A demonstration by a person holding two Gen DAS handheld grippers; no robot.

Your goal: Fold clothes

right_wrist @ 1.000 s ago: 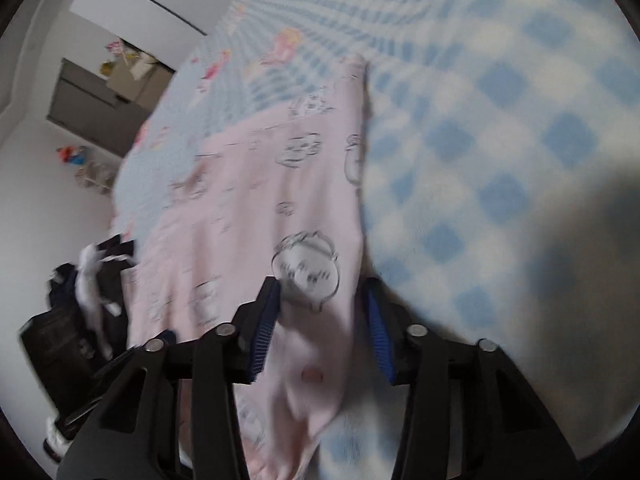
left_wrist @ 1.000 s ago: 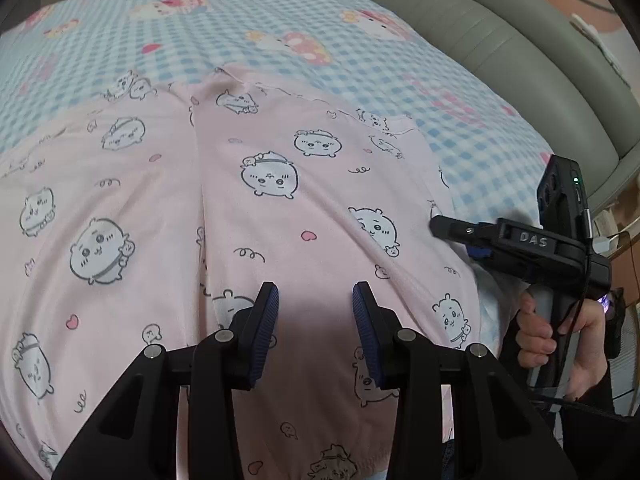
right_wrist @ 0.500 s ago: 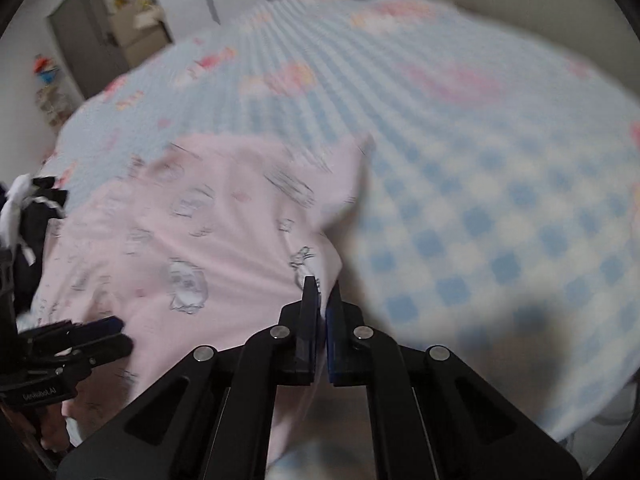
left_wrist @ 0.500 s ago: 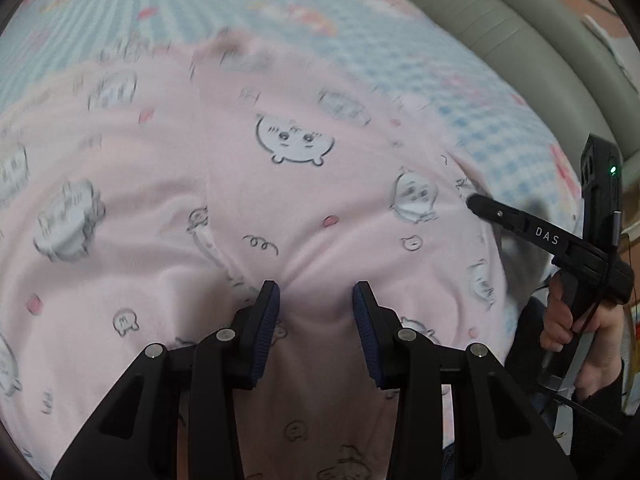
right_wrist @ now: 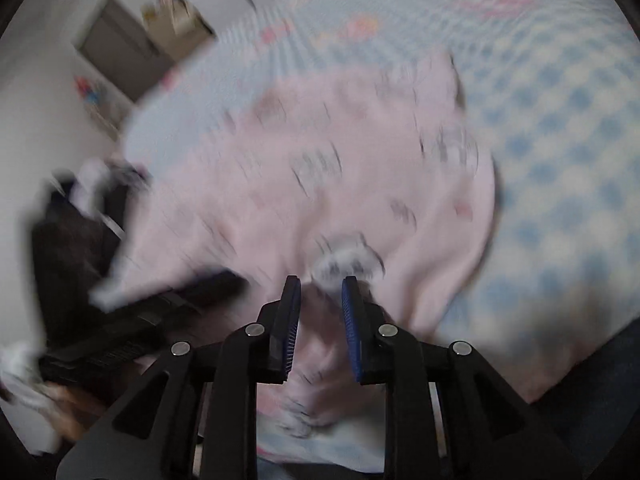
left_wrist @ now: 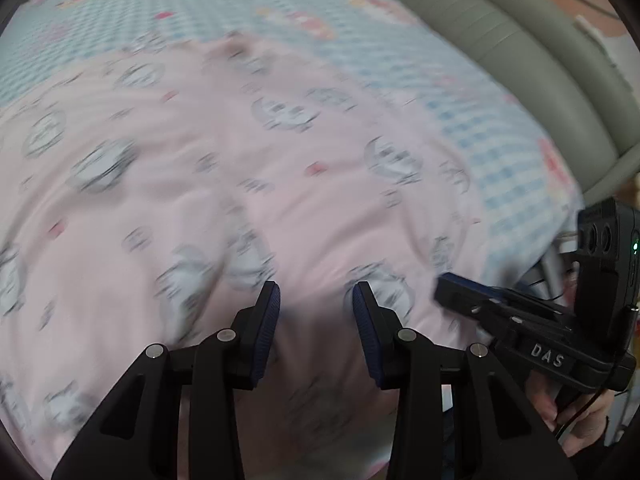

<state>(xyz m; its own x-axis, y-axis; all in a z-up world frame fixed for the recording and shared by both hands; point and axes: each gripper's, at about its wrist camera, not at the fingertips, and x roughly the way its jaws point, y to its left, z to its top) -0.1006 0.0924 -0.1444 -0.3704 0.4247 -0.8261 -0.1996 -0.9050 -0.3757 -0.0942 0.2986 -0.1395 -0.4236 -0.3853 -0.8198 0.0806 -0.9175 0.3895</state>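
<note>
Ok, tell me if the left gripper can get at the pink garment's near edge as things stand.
Probably yes. The left gripper is open right over the pink garment, with nothing between them. The right gripper sits off to its side, apart. Blur hides the exact hem.

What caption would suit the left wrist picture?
Open left tool poised over pink cartoon-print garment spread on blue checked bedsheet, right tool alongside.
</note>
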